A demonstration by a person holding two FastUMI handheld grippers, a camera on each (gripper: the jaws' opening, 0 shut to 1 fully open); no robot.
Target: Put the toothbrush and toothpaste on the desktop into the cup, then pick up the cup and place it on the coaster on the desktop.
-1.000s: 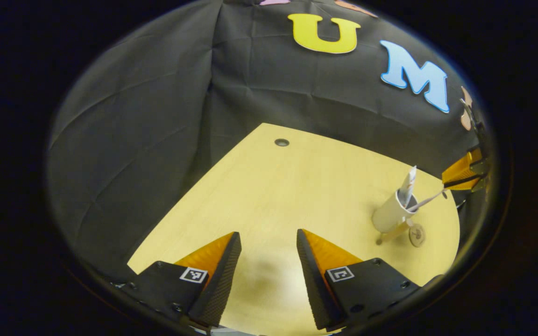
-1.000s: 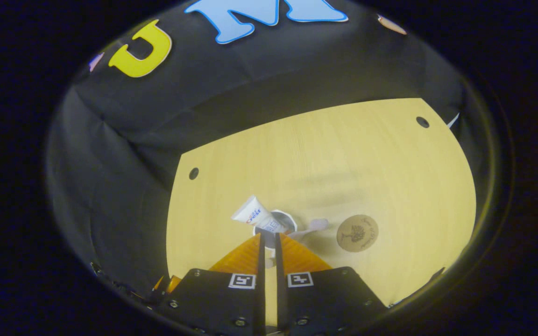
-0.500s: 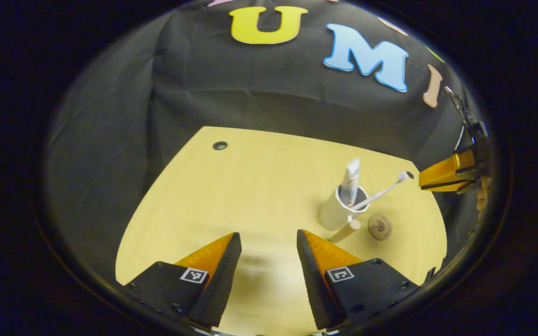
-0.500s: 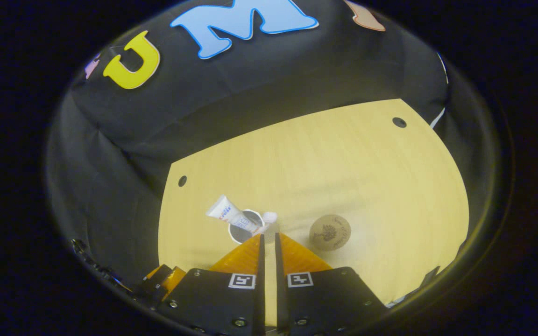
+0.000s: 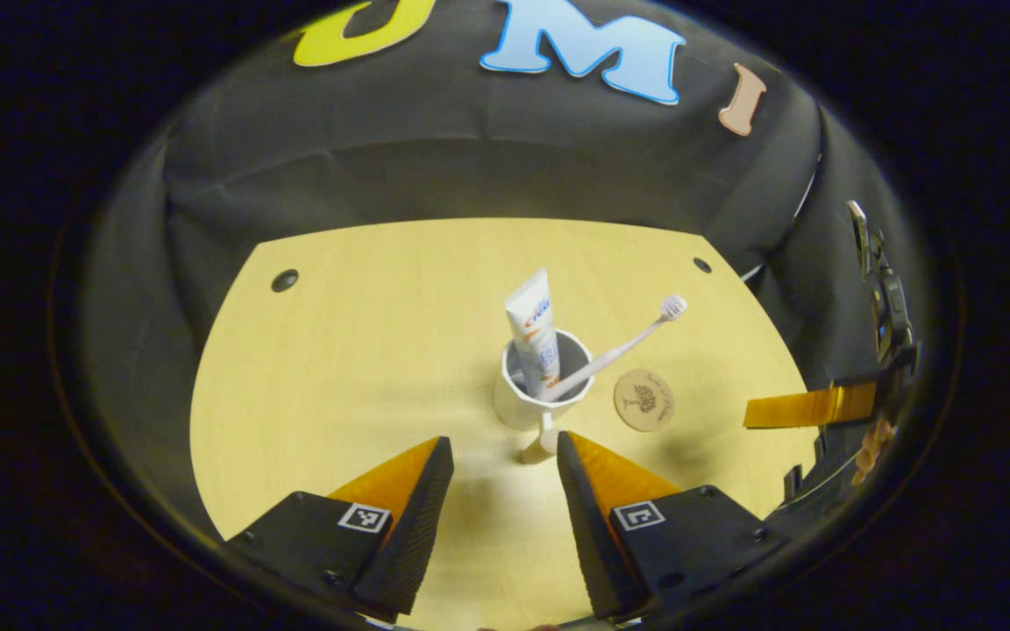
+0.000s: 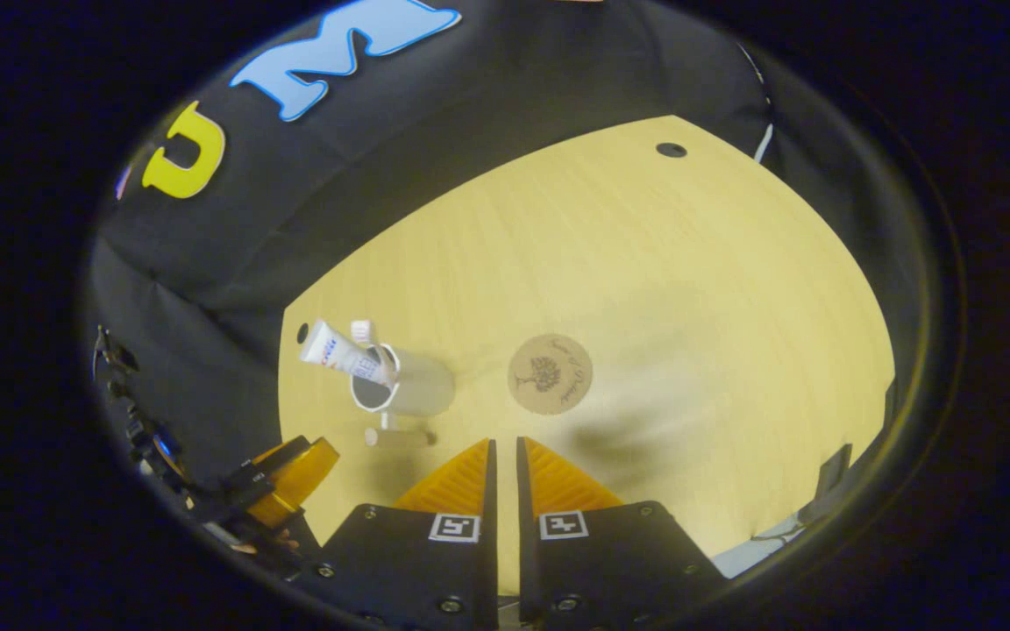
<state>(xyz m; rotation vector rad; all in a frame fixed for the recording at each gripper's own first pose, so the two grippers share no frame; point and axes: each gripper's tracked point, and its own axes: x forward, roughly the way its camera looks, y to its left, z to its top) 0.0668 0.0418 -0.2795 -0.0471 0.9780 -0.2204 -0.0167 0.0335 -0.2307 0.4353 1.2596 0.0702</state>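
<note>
both the toothbrush [image 5: 619, 349] and the toothpaste [image 5: 535, 331] are now standing in the cup [image 5: 538, 386], where a second ago the right gripper [image 6: 502, 449] was closed on the brush handle right over the rim. that gripper is now pulling back toward the near edge of the desk [image 5: 365, 350], with its two fingers together and nothing between them; in the left gripper view it is showing as an orange finger at the right edge [image 5: 807, 407], well apart from the cup. the left gripper [image 5: 502, 456] is swinging round to face the cup, so the cup is sitting almost straight ahead of it, with its fingers spread apart and holding nothing.

the filling part of the task is looking finished. the paste tube is leaning up out of the cup on one side, and the brush is slanting out the other way, head up, over the coaster [image 5: 643, 400]. the coaster is lying flat just beside the cup, bare. the cup is standing upright on the desk with its handle pointing toward the left gripper, and it is not yet on the coaster.

what is remaining, by my reading, is gripping the cup and carrying it the short way onto the coaster. the long brush is hanging well past the rim, so a tilt could be tipping it out.
</note>
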